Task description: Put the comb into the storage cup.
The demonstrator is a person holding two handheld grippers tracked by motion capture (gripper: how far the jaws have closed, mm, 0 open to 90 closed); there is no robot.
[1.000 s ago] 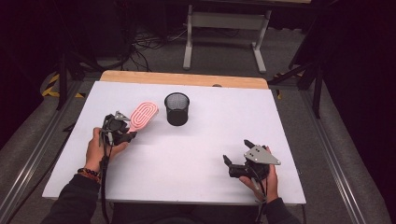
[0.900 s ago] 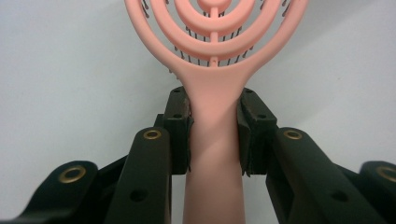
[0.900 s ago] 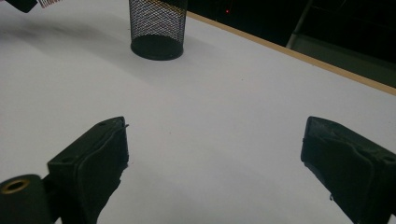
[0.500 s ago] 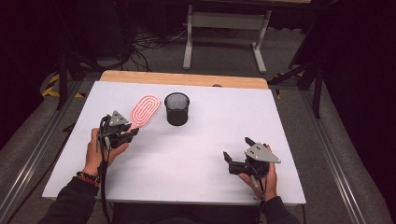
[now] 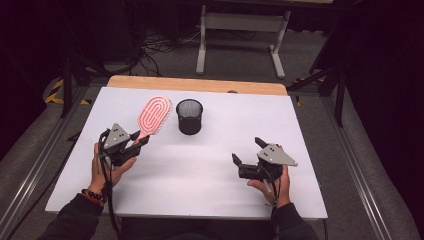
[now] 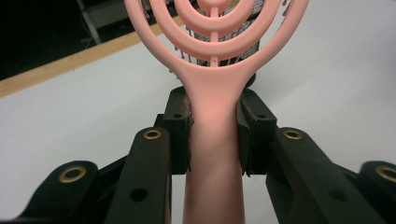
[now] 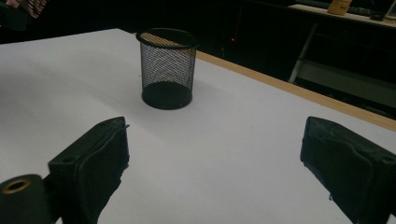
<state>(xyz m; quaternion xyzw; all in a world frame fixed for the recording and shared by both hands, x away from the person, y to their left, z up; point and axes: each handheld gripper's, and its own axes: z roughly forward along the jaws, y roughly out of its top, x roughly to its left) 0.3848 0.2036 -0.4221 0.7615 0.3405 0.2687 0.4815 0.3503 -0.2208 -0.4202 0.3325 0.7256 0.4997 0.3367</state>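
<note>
I am holding the pink hairbrush (image 5: 152,115) by its handle in the left gripper (image 5: 136,141), jaws clamped, head beside the mesh pen cup (image 5: 189,116). Right gripper (image 5: 248,156) is idling, jaws apart. Risk: the light cup tipping if the brush head is catching its rim.

Hairbrush (image 6: 215,93): smooth matt pink plastic
Pen cup (image 7: 167,70): black wire mesh metal
Table (image 5: 210,165): matt white top, wooden back edge
</note>
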